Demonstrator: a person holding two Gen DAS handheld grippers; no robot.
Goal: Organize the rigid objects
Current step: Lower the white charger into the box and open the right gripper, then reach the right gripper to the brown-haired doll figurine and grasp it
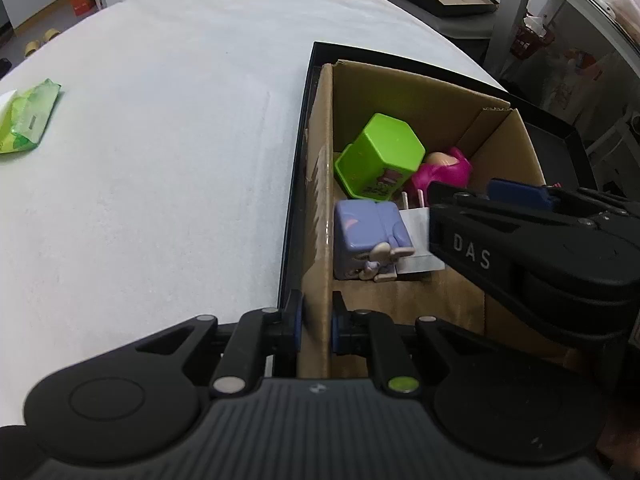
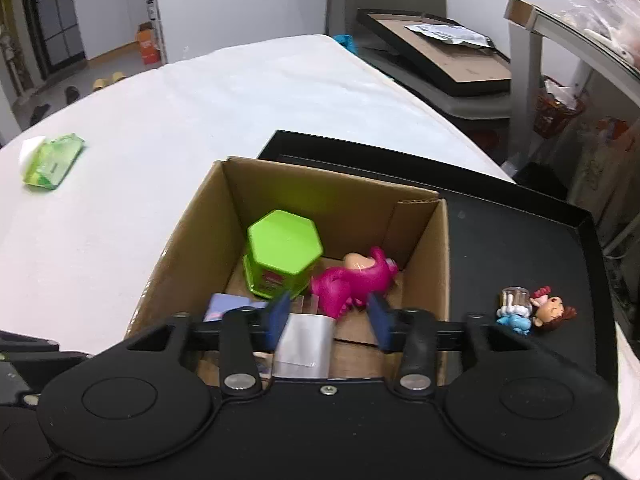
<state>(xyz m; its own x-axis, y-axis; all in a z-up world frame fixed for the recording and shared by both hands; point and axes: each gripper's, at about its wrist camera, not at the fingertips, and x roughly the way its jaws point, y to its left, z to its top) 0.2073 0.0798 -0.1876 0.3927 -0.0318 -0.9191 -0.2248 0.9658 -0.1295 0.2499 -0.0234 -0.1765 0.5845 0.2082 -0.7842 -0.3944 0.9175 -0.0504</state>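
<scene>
Here, left gripper (image 1: 317, 322) jaws pinch the cardboard box (image 1: 320, 216) wall (right gripper (image 2: 328, 318) jaws spread above).

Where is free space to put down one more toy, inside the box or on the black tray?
The cardboard box is crowded. Bare room is on the black tray, between the box's right wall and the small doll.

Cardboard box (image 2: 430, 264) on tray (image 2: 520, 240); figurine (image 2: 534, 314) apparently right of box.

"DAS" stands on the right tool (image 1: 460, 196).
</scene>
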